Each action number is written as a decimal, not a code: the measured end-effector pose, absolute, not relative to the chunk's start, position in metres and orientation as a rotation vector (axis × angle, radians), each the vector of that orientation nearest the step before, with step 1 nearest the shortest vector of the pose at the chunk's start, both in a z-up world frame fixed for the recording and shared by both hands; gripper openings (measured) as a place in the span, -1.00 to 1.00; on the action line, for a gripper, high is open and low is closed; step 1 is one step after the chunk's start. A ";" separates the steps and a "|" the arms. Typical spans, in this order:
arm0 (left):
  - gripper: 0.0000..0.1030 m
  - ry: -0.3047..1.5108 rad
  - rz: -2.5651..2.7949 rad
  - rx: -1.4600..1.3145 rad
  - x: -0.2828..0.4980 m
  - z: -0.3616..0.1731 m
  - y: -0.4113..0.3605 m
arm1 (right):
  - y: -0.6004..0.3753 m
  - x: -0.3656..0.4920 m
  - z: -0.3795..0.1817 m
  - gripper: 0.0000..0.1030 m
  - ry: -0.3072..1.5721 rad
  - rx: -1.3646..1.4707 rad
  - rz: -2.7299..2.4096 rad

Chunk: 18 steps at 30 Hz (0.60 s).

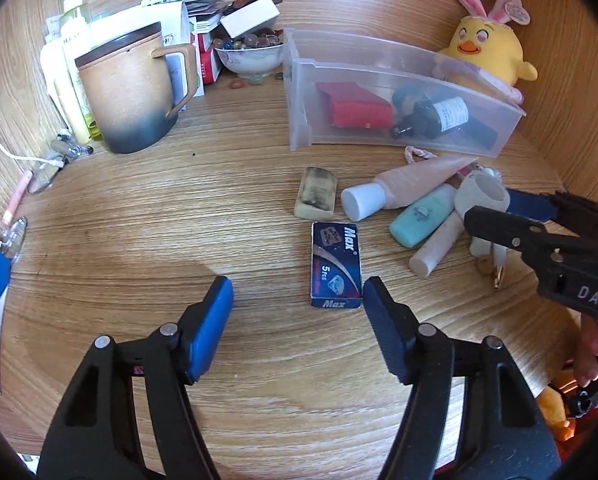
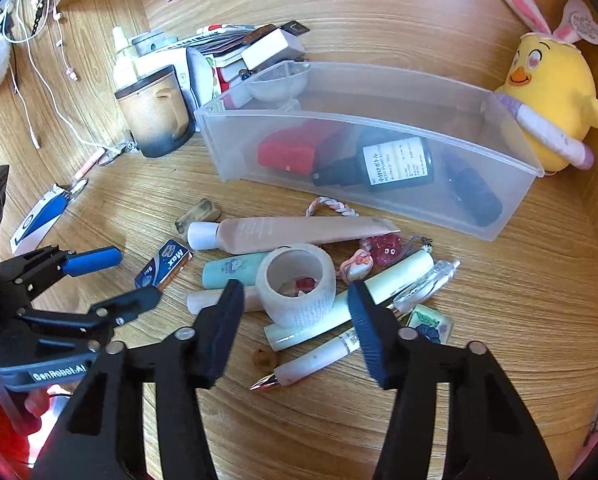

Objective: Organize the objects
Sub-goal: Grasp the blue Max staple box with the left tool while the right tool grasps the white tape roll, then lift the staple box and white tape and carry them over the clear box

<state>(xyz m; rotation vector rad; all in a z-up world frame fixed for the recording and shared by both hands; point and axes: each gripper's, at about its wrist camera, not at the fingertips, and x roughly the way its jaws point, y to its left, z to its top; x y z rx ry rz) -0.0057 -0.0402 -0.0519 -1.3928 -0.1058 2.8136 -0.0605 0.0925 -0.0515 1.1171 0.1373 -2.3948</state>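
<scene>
A clear plastic bin [image 1: 299, 92] [image 2: 379, 196] lies on the wooden desk with a red pouch [image 1: 355, 106] and a dark bottle [image 2: 395, 164] inside. In front of it is a pile: a pink tube [image 2: 291, 232], a white tape roll [image 2: 297, 284], a mint bottle [image 1: 419, 216], pens and charms. A blue "Max" box [image 1: 336, 266] [image 2: 167, 266] lies apart, just left of my left gripper's right finger. My left gripper [image 1: 299, 300] is open and empty above the desk. My right gripper [image 2: 295, 304] is open, its fingers either side of the tape roll.
A lidded brown mug [image 1: 131, 96], lotion bottles, a bowl of marbles [image 1: 251, 52] and boxes stand at the back left. A yellow chick plush [image 2: 547, 80] sits back right. A worn eraser [image 1: 317, 196] lies near the pile. Cables and a card lie at left.
</scene>
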 end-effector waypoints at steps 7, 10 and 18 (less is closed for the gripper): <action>0.02 -0.054 2.829 -1.367 -0.014 -0.053 -0.030 | 0.088 -0.062 -0.051 -0.16 0.156 1.126 -2.412; -0.34 -0.051 2.835 -1.357 -0.017 -0.052 -0.031 | 0.087 -0.064 -0.051 -0.16 0.157 1.129 -2.422; -0.48 -0.169 2.805 -1.349 -0.012 -0.050 -0.042 | 0.093 -0.067 -0.049 -0.30 0.098 1.113 -2.433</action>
